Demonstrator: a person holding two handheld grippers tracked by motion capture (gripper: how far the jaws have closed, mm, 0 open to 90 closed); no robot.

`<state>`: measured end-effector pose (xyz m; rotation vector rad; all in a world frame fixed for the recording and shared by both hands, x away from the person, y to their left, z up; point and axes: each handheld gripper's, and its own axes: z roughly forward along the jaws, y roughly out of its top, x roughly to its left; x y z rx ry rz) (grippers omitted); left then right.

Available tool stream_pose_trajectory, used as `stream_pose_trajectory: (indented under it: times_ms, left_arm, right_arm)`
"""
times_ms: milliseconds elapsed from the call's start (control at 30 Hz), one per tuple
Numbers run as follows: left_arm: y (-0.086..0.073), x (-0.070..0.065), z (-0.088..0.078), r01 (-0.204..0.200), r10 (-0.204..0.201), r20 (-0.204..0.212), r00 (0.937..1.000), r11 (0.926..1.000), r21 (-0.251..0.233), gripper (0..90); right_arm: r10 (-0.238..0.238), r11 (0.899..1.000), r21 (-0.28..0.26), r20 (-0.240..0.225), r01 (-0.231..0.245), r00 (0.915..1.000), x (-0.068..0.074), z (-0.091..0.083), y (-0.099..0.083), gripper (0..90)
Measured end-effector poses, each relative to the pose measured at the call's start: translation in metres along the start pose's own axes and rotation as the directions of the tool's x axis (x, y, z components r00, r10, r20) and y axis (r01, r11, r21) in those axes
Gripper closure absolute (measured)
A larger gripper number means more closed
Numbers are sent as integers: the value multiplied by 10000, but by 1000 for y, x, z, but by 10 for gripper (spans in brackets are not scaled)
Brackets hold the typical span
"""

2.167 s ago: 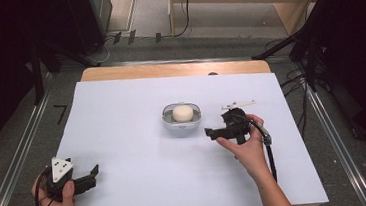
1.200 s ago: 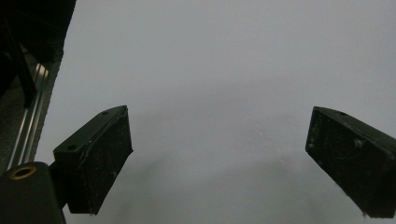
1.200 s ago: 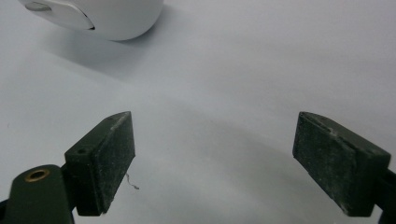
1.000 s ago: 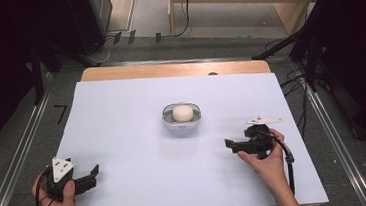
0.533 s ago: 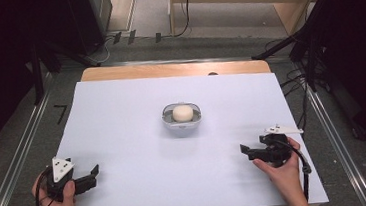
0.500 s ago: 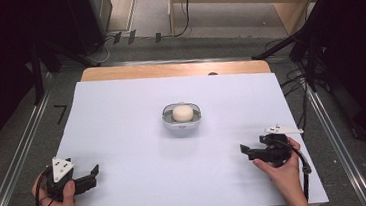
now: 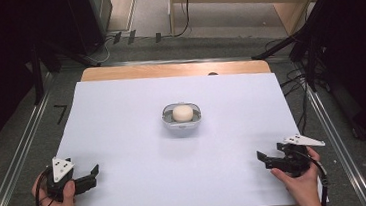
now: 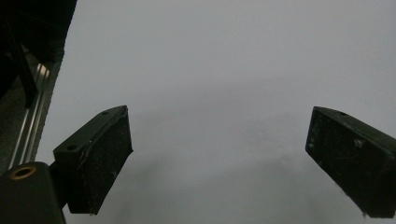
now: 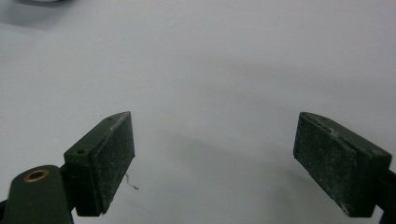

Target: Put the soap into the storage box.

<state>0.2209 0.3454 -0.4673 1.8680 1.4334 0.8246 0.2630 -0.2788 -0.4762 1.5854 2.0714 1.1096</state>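
**Ana:** High view first: the bowl sits near the middle of the white table with a pale round ball resting inside it. Both tools rest at the near corners, well apart from it. I judge the ball is already where it belongs and the hands are parked clear.

**Ben:** And the jaws?

**Ana:** From up there they are too small to read well. The left gripper points inward along the near edge, and the right gripper does too.

**Ben:** Left gripper view, then.

**Ana:** It shows what the overhead cannot: the left gripper stands spread wide, bare table between the pads, nothing pinched. A metal rail runs along the table's edge at the left.

**Ben:** Right gripper view?

**Ana:** Same story. The right gripper is spread, holding nothing, low over the sheet. A grey sliver at the top left corner may be the bowl's shadow; I cannot tell.
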Motion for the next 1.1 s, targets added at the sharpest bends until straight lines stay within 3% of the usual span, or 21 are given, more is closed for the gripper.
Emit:
stream_pose_trajectory:
  times_ms: [500,700,833,1100]
  left_arm:
    - [0,0,0,26,-26,-6,10000,10000,-24,78]
    - [0,1,-1,145,-145,-12,9999,9998,-97,77]
    - [-1,4,-2,369,-368,51,9993,9992,-138,77]
    - [0,3,-1,321,-320,94,9994,9995,-74,77]
  right_arm:
    - [428,9985,-352,527,-410,9977,-38,-39,-30,133]
    - [604,9973,-473,797,-567,9950,-45,-45,-37,133]
    - [643,9966,-559,646,-607,9958,-47,-44,-40,131]
    - [726,9950,-730,592,-683,9956,-46,-44,-42,131]
